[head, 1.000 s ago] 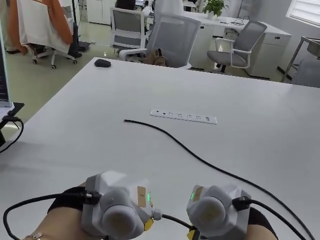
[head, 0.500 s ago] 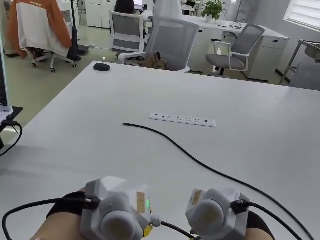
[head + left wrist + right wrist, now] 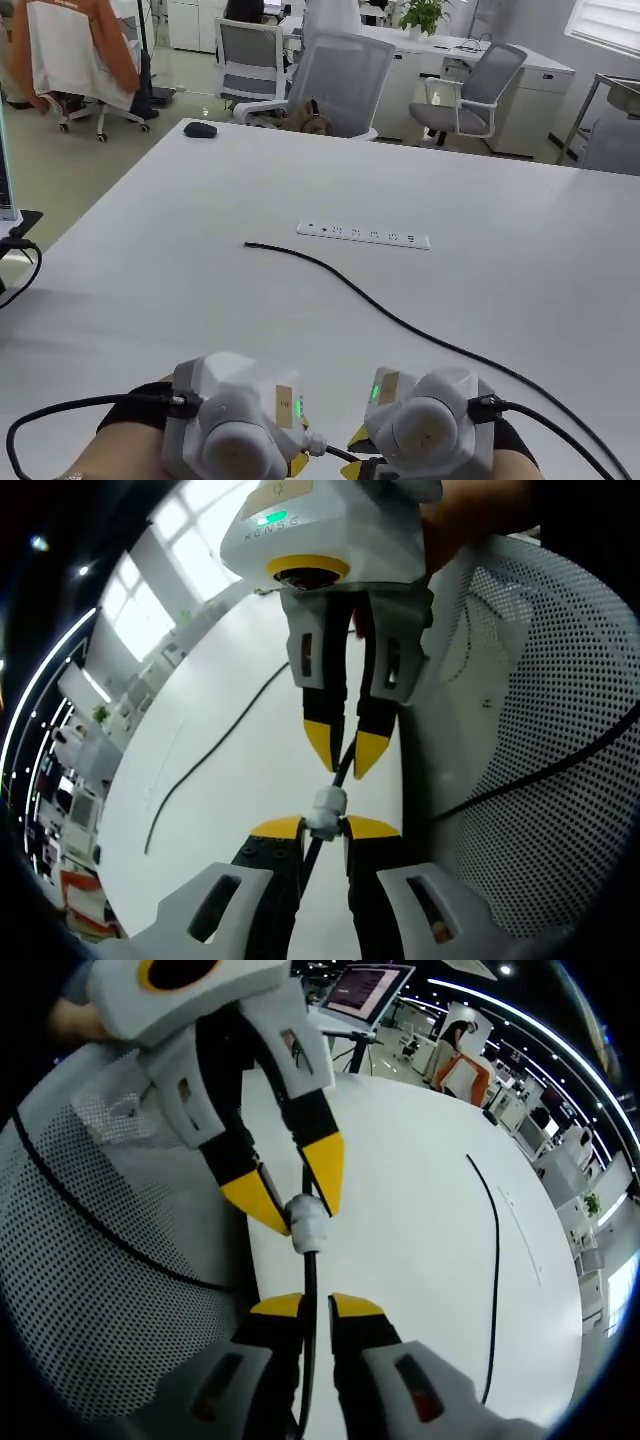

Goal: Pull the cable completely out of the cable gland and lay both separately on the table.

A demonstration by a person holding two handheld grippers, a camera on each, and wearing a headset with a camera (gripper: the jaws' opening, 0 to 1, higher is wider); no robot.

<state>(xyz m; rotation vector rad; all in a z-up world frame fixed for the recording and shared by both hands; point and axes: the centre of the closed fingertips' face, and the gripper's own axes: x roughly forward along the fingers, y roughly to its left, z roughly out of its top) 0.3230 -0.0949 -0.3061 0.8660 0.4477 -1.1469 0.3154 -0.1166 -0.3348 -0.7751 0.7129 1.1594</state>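
Observation:
A small white cable gland [image 3: 327,810] sits between the yellow-tipped fingers of my left gripper [image 3: 323,828], which is shut on it. The black cable [image 3: 345,765] leaves the gland and runs straight into my right gripper [image 3: 346,748], shut on it a short way off. In the right gripper view, my right gripper [image 3: 316,1306] clamps the cable [image 3: 309,1270] just behind the gland [image 3: 305,1222], held by the left gripper [image 3: 292,1188]. In the head view both grippers, left [image 3: 300,455] and right [image 3: 362,445], are close together at the near table edge. The rest of the cable [image 3: 400,322] lies across the white table [image 3: 150,270].
A white power strip [image 3: 365,235] lies flat mid-table beyond the cable's free end [image 3: 248,244]. A dark mouse [image 3: 201,129] rests at the far left corner. Grey office chairs [image 3: 345,75] stand behind the table. Black tether leads [image 3: 60,408] trail from the grippers.
My right gripper has edged left toward the left gripper, so less cable shows between them. The head view has tilted slightly; the cable on the table lies as before.

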